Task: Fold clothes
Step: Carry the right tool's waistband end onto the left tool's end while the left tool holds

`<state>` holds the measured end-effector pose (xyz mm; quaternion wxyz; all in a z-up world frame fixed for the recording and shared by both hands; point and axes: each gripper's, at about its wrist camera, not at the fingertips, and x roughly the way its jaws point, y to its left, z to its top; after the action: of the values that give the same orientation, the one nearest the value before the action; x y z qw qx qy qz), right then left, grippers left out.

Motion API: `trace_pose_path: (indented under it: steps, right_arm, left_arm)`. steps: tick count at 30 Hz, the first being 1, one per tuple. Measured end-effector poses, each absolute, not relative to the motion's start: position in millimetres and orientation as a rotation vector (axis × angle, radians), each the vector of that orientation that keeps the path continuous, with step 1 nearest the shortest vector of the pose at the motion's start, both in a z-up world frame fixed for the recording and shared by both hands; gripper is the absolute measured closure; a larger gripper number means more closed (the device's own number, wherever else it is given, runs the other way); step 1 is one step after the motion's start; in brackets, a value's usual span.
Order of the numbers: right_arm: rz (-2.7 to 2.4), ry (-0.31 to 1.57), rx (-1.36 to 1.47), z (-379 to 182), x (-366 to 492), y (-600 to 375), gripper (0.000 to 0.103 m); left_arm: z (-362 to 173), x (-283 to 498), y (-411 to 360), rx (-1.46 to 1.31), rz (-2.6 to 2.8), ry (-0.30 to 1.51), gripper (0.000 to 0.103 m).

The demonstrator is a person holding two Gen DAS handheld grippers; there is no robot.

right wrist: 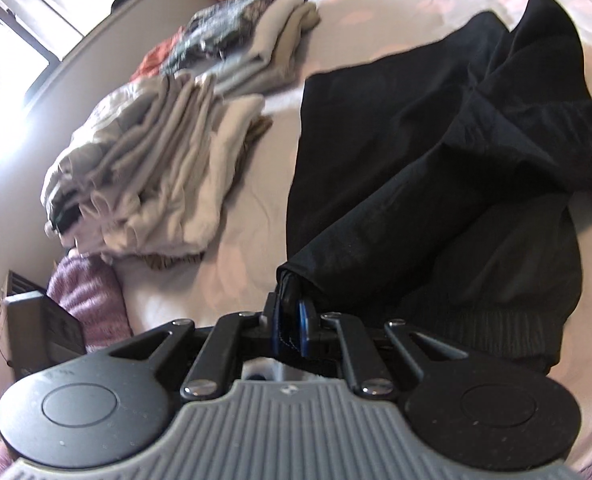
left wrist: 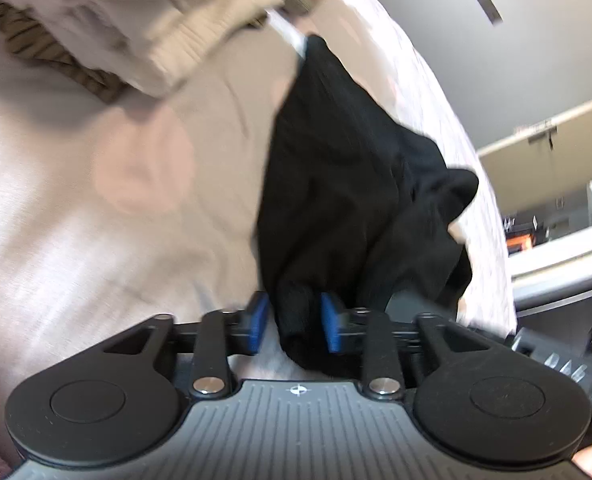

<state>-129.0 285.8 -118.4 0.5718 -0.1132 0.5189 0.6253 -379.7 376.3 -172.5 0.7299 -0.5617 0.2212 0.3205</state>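
Right wrist view, closest in: the right gripper has its fingers pinched tight on a bunched corner of the black garment, probably to anchor that end while the rest drapes flat over the bed, and it's angled down at the mattress. Left gripper tilts down too, its fingers spread a bit with a roll of the same black cloth sitting loosely between them, not squeezed. Farther back, the folded pile sits near the bed's far edge.

Black tongs, blue pads, grey ribbed housing
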Motion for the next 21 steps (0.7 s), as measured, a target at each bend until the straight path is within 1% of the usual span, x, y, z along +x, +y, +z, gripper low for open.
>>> trace_pose_path:
  steps: [1, 6, 7, 8, 9, 10, 13, 17, 21]
  right_arm:
    - [1.462, 1.228, -0.268, -121, -128, 285, 0.092]
    - [1.463, 1.276, -0.295, -131, -129, 285, 0.092]
    - [1.465, 1.281, -0.309, -133, -130, 285, 0.092]
    - [1.462, 1.286, -0.324, -135, -132, 283, 0.092]
    - [1.459, 1.291, -0.338, -137, -133, 282, 0.092]
    - [1.454, 1.298, -0.344, -139, -134, 280, 0.092]
    - [1.431, 1.315, -0.325, -142, -129, 276, 0.092]
    - [1.428, 1.295, -0.292, -136, -123, 278, 0.092]
    - [1.46, 1.278, -0.308, -132, -130, 288, 0.092]
  left_arm:
    - [-174, -381, 379, -1.252, 0.708, 0.477, 0.065]
    - [-193, -373, 387, -1.356, 0.638, 0.481, 0.066]
    - [-197, -372, 388, -1.379, 0.631, 0.486, 0.072]
    - [-201, -372, 388, -1.397, 0.633, 0.494, 0.075]
    - [-204, -372, 389, -1.414, 0.635, 0.503, 0.085]
    - [-205, -372, 388, -1.416, 0.637, 0.522, 0.089]
    - [-203, -371, 384, -1.381, 0.636, 0.566, 0.092]
    - [-195, -369, 380, -1.306, 0.636, 0.627, 0.092]
    - [-190, -370, 378, -1.297, 0.631, 0.608, 0.09]
